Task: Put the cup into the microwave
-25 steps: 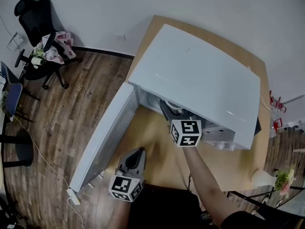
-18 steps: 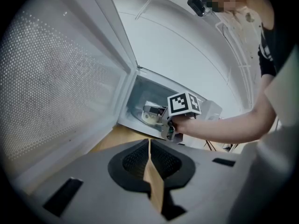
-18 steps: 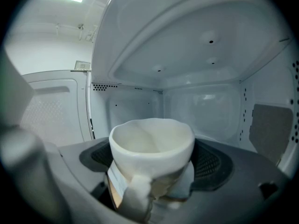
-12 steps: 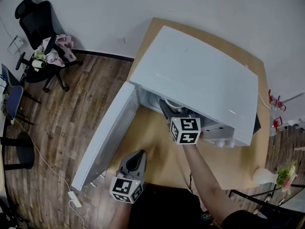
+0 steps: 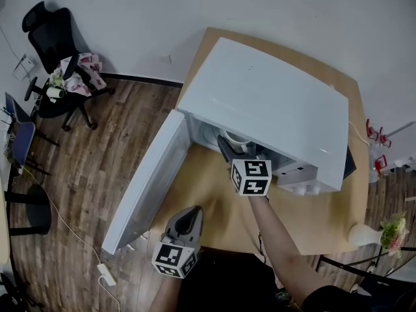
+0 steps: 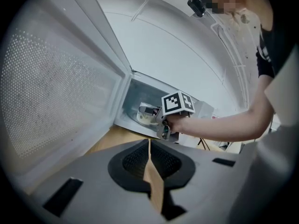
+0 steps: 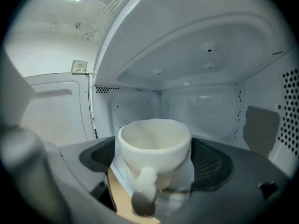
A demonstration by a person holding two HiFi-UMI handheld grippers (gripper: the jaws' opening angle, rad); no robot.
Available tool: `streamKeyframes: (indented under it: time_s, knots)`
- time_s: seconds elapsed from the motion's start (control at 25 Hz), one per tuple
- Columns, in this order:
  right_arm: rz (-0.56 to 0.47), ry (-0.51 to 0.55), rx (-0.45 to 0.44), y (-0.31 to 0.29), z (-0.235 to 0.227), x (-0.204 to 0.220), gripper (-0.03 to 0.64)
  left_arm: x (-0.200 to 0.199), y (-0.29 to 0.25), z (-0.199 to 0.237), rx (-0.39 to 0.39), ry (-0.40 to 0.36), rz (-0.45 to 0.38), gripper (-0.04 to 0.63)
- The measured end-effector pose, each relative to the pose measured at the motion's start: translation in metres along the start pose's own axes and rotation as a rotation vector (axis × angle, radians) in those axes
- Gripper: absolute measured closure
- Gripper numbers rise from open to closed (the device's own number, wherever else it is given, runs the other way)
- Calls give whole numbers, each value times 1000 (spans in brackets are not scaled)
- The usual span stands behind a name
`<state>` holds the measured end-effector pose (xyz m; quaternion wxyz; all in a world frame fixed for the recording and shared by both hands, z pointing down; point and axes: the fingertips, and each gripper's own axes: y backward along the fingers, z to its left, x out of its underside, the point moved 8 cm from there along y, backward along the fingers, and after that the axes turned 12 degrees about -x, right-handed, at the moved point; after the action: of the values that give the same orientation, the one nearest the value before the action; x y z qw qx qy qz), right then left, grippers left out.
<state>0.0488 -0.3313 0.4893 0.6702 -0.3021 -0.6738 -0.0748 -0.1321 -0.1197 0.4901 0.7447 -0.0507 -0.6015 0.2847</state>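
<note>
White glazed cup (image 7: 154, 146), round-bodied, rim intact, handle facing the gripper body, sitting upright inside the open microwave (image 5: 273, 103), right gripper (image 7: 154, 164) jaws clamping its sides, left gripper (image 6: 148, 158) jaws pressing together, holding nothing.

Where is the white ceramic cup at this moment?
The white ceramic cup is gripped between the jaws of the right gripper, just inside the open white microwave, right of its swung-open door in the head view.

Office: swivel chair (image 5: 53, 47) (clothes heaped on it), wood floor (image 5: 84, 168), desk (image 5: 195, 194).
</note>
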Motion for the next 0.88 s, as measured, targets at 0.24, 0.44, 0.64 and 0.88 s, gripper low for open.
streamKeyframes:
  time_s: [0.24,0.44,0.64,0.88]
  knots:
    - [4,-1,32,19,12,6,166,2,9,-4,19,-17,-2,583]
    - [13,-28,27,33,17,17,166,5,14,-9,31,-30,0,583]
    - [11,-57,30,49,20,24,166,5,17,-11,42,-38,2,583]
    - [49,-102,29,66,19,33,166,5,14,-16,62,-54,4,583]
